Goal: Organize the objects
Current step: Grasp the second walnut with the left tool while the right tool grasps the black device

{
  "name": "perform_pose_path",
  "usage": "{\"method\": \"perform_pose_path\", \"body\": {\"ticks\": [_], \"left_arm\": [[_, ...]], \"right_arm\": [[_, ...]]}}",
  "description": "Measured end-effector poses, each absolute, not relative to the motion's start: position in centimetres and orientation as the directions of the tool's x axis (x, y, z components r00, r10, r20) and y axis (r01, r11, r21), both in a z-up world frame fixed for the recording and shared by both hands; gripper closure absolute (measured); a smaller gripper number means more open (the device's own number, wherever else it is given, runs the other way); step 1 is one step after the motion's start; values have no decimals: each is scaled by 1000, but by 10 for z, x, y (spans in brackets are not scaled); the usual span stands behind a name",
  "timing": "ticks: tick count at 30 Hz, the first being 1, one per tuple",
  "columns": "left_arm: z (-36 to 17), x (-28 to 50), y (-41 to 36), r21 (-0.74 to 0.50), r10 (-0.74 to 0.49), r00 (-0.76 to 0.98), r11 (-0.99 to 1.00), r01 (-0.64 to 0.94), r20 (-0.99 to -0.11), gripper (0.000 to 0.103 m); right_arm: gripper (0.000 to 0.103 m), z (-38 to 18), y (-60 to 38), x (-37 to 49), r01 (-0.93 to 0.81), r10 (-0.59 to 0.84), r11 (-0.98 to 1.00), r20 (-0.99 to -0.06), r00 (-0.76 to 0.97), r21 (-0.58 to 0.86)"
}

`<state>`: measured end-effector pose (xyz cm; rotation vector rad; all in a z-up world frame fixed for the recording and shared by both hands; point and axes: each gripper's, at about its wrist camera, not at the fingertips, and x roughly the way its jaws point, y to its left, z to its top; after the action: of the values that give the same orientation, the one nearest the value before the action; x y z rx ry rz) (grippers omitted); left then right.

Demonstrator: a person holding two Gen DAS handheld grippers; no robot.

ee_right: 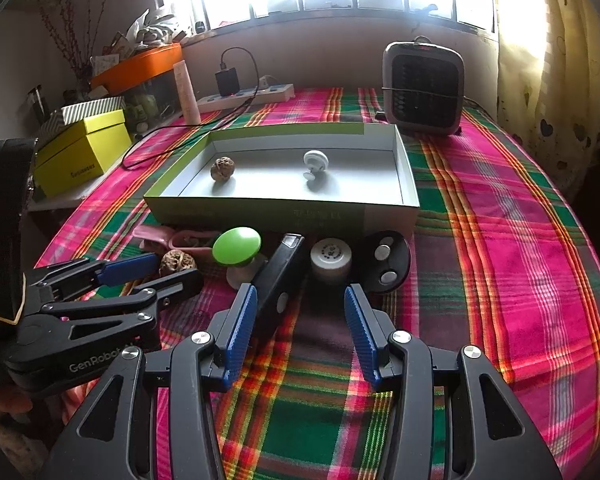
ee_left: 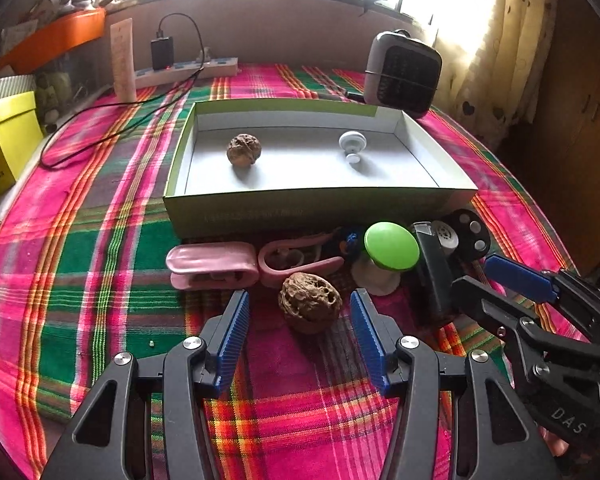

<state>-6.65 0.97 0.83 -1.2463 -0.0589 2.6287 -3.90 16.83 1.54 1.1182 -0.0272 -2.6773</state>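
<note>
1. Your bench (ee_right: 500, 240) carries a pink, green and orange plaid cloth; a heater (ee_right: 423, 88) stands at its far edge, right of the middle, and a power strip (ee_right: 246, 98) lies along the far edge to the left.
2. A shallow box (ee_left: 312, 210) sits mid-bench, open side up. Inside, a walnut (ee_left: 243, 150) rests left of centre and a white knob (ee_left: 352, 145) right of centre, well apart.
3. Along the box's near wall you have a row, left to right: two pink clips (ee_left: 212, 266), a green-topped knob (ee_left: 391, 246), a black bar-shaped item (ee_right: 280, 280), a small white puck (ee_right: 331, 258) and a black disc with silver buttons (ee_right: 386, 262).
4. Your left hand-held gripper (ee_left: 299, 312) is spread wide, with a second walnut (ee_left: 310, 302) on the cloth between its fingers, touching neither pad.
5. Your right hand-held gripper (ee_right: 300, 312) is also spread wide and holds nothing; its left pad sits just beside the black bar's near end.
</note>
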Motion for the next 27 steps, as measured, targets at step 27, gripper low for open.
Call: {"method": "perform_pose_path", "body": {"ticks": [27], "left_arm": [[7,-61,-6,-175,235,-619,-972,-158,-750,72]], "right_arm": [[56,6,148,-51,239,-238,-965,-740,-629,108]]}}
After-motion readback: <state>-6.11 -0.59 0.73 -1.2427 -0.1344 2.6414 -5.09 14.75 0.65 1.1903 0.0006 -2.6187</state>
